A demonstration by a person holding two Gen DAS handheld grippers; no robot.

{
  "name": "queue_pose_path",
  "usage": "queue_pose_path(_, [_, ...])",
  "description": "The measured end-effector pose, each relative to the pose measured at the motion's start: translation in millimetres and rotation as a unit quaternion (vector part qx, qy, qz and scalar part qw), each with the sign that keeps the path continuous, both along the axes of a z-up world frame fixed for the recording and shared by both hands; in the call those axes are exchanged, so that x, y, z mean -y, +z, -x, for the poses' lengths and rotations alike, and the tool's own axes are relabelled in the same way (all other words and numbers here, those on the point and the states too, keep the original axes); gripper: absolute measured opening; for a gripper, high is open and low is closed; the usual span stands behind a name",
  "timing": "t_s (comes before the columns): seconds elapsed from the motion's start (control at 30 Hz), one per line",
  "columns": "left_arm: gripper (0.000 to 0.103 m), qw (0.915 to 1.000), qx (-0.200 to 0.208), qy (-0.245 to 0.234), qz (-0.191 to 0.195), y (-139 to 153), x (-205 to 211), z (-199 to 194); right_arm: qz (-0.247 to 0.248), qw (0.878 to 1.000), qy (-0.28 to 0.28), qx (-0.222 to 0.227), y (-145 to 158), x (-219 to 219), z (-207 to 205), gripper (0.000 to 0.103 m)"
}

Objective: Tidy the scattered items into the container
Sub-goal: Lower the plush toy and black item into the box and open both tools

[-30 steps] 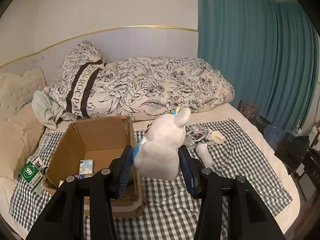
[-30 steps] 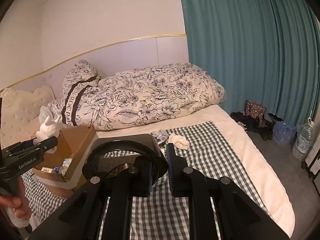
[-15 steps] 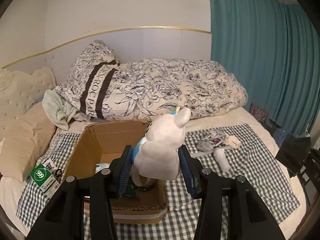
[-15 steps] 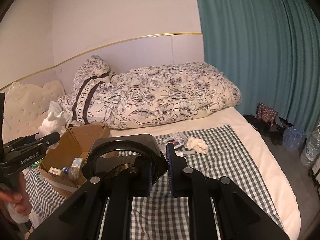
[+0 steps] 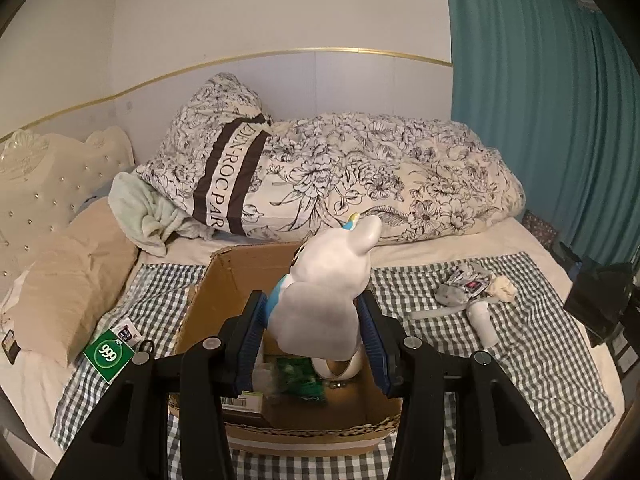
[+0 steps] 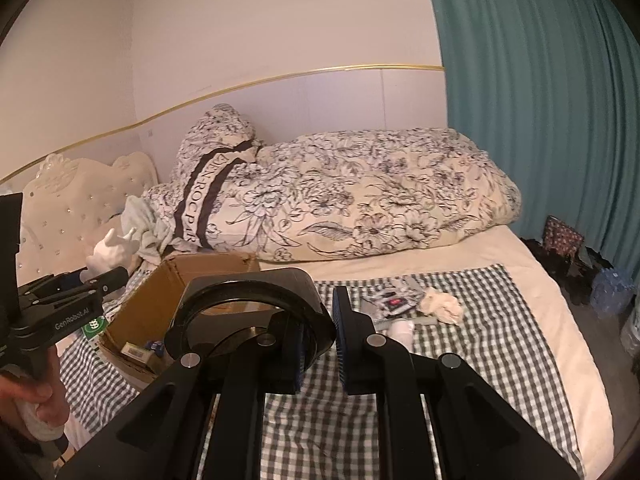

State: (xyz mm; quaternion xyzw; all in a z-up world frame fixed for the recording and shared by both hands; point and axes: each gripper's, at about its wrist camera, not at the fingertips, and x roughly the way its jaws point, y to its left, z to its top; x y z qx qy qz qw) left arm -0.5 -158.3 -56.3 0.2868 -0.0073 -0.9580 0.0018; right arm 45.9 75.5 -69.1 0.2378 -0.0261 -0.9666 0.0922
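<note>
We look down from just above the cardboard box (image 5: 224,280) in the left wrist view; our right wrist view sits farther right of it, both facing the floral duvet (image 6: 360,204).

My smooth matt white plastic figurine (image 5: 324,304) hangs over my rough brown corrugated cardboard box (image 5: 224,284) — woven checked green-and-white cloth (image 5: 516,360) beneath, glossy black plastic headphones (image 6: 248,312) nearby.

Cardboard box (image 5: 224,280) contents partly hidden behind white figurine (image 5: 324,300).
</note>
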Motion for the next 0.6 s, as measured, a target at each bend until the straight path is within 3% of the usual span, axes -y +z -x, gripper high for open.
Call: queue_pose_path(0.6, [0.047,0.9995,0.011,0.029,0.006,-2,53,20,-0.012,0.998,0.067,0.007,3,74,37,0.012])
